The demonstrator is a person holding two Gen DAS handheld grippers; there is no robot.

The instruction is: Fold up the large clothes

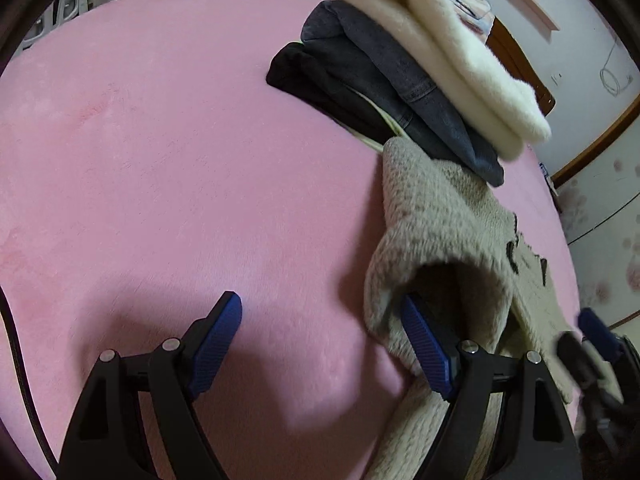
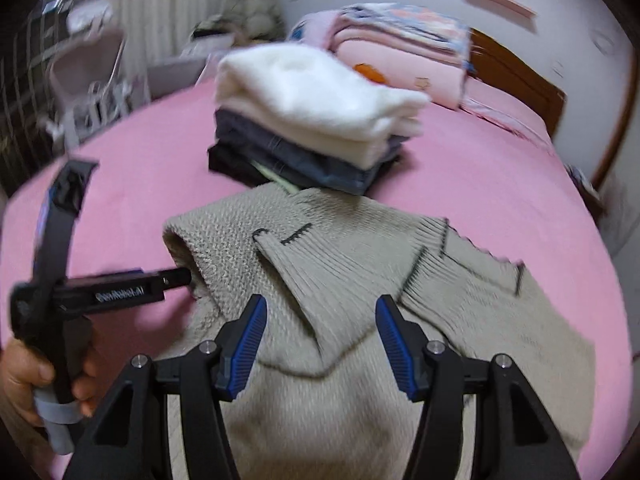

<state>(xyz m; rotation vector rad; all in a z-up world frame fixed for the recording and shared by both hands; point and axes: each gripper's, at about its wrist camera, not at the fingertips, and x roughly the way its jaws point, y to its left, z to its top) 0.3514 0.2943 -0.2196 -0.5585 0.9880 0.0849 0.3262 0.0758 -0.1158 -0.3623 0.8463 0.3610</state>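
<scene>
The beige knit sweater (image 2: 352, 288) lies on the pink bed cover (image 1: 160, 160), partly folded. Its ribbed collar and dark trim lines face up in the right wrist view. One rounded fold of the knit (image 1: 436, 240) bulges upward near the left side of the garment.

Left gripper (image 1: 324, 340): jaws spread wide, nothing pinched. One blue pad (image 1: 218, 340) stands over bare pink cover. The other pad (image 1: 426, 344) sits against the edge of the raised sweater fold, which drapes around it. From the right wrist view the left gripper (image 2: 176, 276) shows side-on, its tip at the opening of that fold, and a hand (image 2: 24, 376) grasps its handle.

Right gripper (image 2: 320, 344): jaws stand apart, hovering over the middle of the sweater below the collar. The cloth shows between the blue pads (image 2: 248, 344), but neither pad presses on it.

Just beyond the sweater, touching its far edge, sits a stack of folded clothes: a cream fleece item (image 2: 320, 96) on top, dark grey denim (image 1: 400, 92) beneath, a black garment (image 1: 316, 80) at the bottom. Farther back, folded pink bedding (image 2: 404, 48) rests near a wooden headboard (image 2: 516, 76). A white chair (image 2: 88, 80) stands off the bed, blurred.
</scene>
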